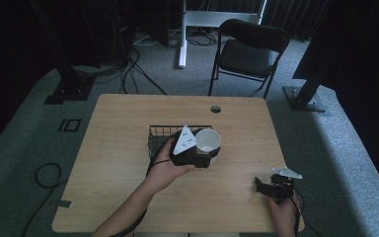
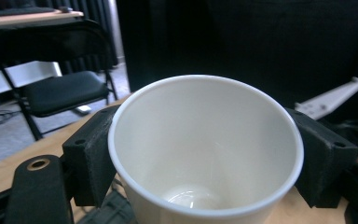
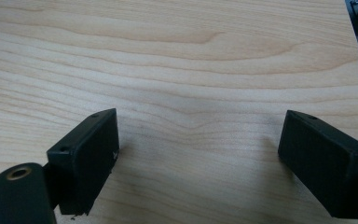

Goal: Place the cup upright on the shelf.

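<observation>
My left claw [image 2: 205,154] is clamped on a white paper cup [image 2: 205,149], 1 jaw on each side of it, its mouth tipped toward me, just beside the wire basket [image 1: 165,132]. My right claw [image 3: 198,158] rests apart, only bare wooden table [image 3: 182,60] between its 2 jaws.

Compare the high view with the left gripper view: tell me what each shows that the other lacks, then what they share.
High view alone: the black wire basket behind the cup, the round hole in the tabletop, the right tongs open low over the table's near right corner, and the person's forearms.

Left gripper view alone: the cup's empty white inside down to its bottom, and a jaw pressed against each side of it.

Both: the white paper cup held by the left tongs, the wooden table, and the black folding chair beyond it.
</observation>
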{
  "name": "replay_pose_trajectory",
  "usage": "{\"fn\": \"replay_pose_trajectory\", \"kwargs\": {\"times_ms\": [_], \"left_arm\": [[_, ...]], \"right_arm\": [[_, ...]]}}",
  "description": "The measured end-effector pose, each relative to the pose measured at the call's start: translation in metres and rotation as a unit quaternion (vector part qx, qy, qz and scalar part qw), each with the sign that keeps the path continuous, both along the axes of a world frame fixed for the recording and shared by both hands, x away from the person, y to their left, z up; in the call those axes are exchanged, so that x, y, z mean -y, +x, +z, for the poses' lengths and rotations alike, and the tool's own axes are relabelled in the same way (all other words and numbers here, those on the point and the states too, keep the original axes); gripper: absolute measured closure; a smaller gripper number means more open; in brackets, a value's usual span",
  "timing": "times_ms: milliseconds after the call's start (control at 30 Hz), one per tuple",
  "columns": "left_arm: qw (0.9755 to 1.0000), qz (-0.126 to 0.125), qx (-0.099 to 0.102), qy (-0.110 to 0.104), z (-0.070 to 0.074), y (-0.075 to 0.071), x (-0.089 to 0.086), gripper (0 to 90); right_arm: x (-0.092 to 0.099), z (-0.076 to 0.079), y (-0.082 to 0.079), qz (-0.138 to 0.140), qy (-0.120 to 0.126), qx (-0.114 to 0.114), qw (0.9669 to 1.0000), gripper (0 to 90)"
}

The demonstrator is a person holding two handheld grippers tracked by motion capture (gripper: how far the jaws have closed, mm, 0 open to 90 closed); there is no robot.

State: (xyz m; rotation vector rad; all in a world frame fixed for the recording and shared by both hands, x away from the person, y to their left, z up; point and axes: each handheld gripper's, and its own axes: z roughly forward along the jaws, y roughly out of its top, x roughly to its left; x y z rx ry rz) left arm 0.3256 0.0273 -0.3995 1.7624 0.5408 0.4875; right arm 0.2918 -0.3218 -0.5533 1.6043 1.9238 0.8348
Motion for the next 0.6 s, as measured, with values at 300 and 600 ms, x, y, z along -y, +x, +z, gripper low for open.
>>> {"fn": "replay_pose_trajectory", "kwargs": {"times_ms": [300, 600], "left_arm": [[0.9984, 0.054, -0.002, -0.015, 0.007, 0.019, -0.004, 20.4], [0.9915, 0.123, -0.013, -0.041, 0.002, 0.037, -0.005, 20.4]], "right_arm": [[0.0, 0.0, 0.0, 0.0, 0.0, 0.0, 1.0, 11.8], [0.0, 0.0, 0.0, 0.0, 0.0, 0.0, 1.0, 11.8]]}}
